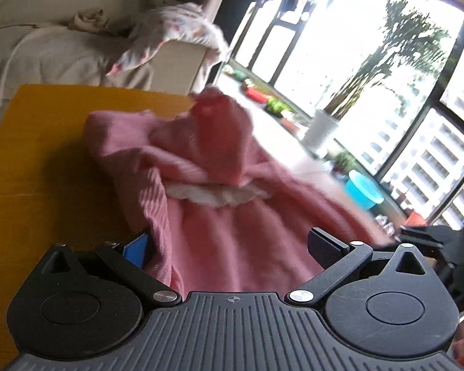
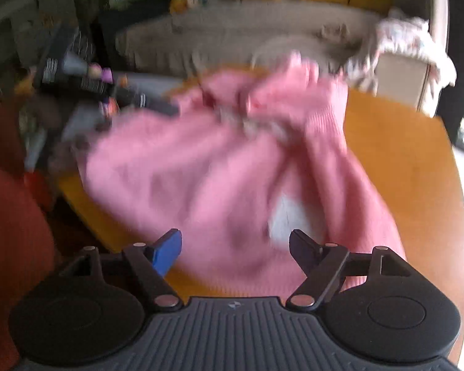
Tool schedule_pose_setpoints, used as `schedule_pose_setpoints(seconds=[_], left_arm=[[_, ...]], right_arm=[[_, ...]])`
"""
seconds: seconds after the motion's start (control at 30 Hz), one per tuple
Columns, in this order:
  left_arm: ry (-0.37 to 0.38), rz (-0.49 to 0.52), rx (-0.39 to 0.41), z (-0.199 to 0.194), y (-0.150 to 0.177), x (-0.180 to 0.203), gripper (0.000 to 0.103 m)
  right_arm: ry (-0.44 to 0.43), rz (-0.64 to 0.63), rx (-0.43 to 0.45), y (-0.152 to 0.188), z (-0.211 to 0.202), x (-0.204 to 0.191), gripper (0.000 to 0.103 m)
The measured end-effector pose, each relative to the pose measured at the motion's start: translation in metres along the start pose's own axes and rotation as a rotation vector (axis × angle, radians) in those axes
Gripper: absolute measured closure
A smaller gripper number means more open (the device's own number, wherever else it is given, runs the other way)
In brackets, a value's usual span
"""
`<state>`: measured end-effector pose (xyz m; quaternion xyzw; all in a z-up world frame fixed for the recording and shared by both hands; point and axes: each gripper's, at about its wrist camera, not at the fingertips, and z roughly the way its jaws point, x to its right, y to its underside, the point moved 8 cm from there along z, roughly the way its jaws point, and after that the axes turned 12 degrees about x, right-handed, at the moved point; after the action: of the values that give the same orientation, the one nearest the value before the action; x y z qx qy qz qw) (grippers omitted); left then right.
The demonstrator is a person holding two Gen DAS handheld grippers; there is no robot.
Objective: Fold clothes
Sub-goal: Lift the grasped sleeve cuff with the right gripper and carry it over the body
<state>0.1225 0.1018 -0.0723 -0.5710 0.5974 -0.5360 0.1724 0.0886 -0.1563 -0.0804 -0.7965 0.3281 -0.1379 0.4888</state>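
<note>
Now the pink garment [image 2: 207, 167] lies bunched on the table [image 2: 402, 167]; both grippers (jaws wide, empty) must grasp its edges.

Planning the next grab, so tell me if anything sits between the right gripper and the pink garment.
Nothing visible does. The right gripper is open directly over the pink garment, which lies crumpled on the yellow table. Only bare table edge shows below its blue finger. The left gripper is open too, with cloth between its fingers.

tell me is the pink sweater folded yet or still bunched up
Still bunched up: the pink sweater lies in a rumpled heap on the yellow table, sleeves twisted, no neat folds.
</note>
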Motion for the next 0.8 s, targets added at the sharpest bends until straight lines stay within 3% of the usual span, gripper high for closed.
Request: schedule_pose_setpoints(seconds=[0.2, 0.3, 0.4, 0.43, 0.47, 0.5, 0.53, 0.6, 0.73, 0.8], left_arm=[[-0.039, 0.066, 0.063, -0.005, -0.018, 0.003, 0.000], [-0.055, 0.082, 0.062, -0.010, -0.021, -0.001, 0.000], [-0.063, 0.113, 0.095, -0.022, -0.029, -0.001, 0.000], [-0.065, 0.123, 0.100, -0.025, -0.032, 0.000, 0.000], [-0.065, 0.133, 0.102, -0.026, -0.035, 0.001, 0.000], [-0.066, 0.147, 0.100, -0.026, -0.039, 0.002, 0.000], [-0.069, 0.170, 0.096, -0.024, -0.042, 0.005, 0.000], [-0.072, 0.238, 0.089, -0.015, -0.046, 0.013, 0.000], [-0.046, 0.387, 0.089, 0.024, -0.048, 0.042, 0.000], [-0.019, 0.456, 0.073, 0.052, -0.044, 0.059, 0.001]], right_arm=[[0.064, 0.171, 0.230, -0.084, 0.048, 0.036, 0.025], [0.102, 0.227, 0.265, -0.114, 0.099, 0.051, 0.025], [0.103, 0.315, 0.239, -0.124, 0.157, 0.064, 0.026], [0.093, 0.342, 0.222, -0.125, 0.177, 0.066, 0.039], [0.064, 0.363, 0.193, -0.124, 0.195, 0.063, 0.074], [0.034, 0.382, 0.162, -0.124, 0.210, 0.060, 0.090], [0.025, 0.397, 0.162, -0.127, 0.211, 0.061, 0.097], [0.032, 0.418, 0.248, -0.144, 0.189, 0.071, 0.097], [0.124, 0.430, 0.530, -0.183, 0.100, 0.118, 0.097], [0.203, 0.410, 0.592, -0.180, 0.062, 0.139, 0.097]])
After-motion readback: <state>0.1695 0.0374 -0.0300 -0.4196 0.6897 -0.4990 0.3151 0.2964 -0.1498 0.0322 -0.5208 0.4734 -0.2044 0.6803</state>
